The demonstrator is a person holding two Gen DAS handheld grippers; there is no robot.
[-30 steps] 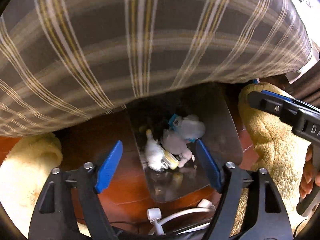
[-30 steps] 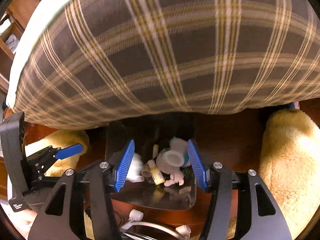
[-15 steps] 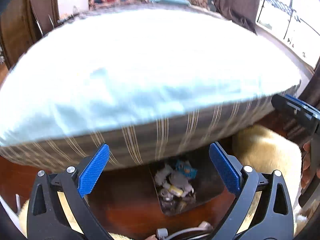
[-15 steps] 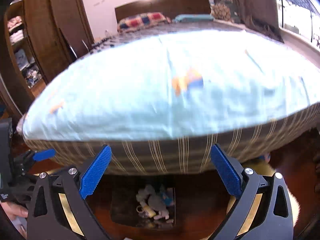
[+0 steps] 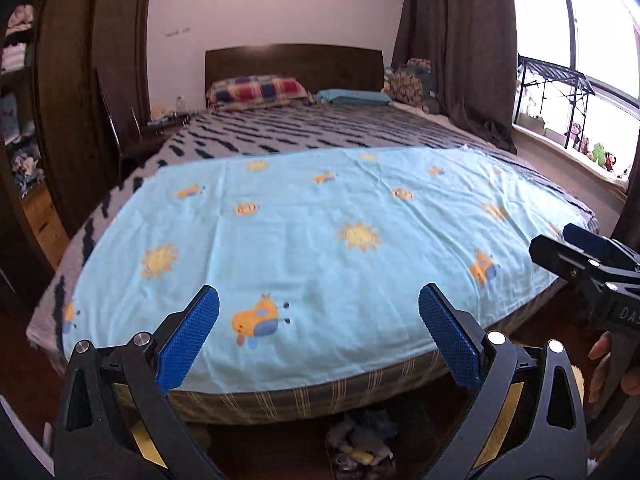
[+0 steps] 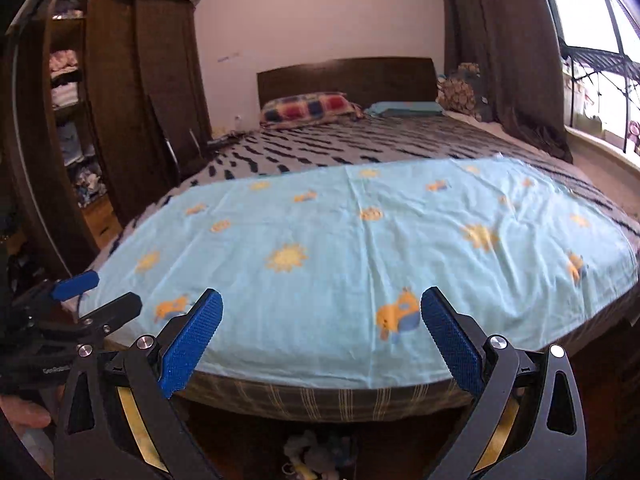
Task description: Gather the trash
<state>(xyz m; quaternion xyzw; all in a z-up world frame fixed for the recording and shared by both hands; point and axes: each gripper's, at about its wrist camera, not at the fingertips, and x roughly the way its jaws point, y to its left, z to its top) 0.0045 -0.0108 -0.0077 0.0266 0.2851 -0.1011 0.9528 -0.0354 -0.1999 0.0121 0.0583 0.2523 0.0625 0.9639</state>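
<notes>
A dark bin with several pieces of trash (image 5: 362, 442) stands on the floor at the foot of the bed, low in the left wrist view. It also shows in the right wrist view (image 6: 316, 460). My left gripper (image 5: 318, 328) is open and empty, raised over the bed's near end. My right gripper (image 6: 320, 330) is open and empty, at the same height. The right gripper shows at the right edge of the left wrist view (image 5: 588, 264). The left gripper shows at the left edge of the right wrist view (image 6: 80, 312).
A light blue sheet with sun and animal prints (image 5: 320, 240) covers the near part of the bed. Pillows (image 5: 256, 90) lie against the dark headboard. A dark wardrobe (image 6: 100, 120) stands on the left. Curtains and a window (image 5: 560, 60) are on the right.
Both grippers have risen from floor level near the bin to above the bed's edge, and both have opened wider. The bin has dropped to the bottom of both views.
</notes>
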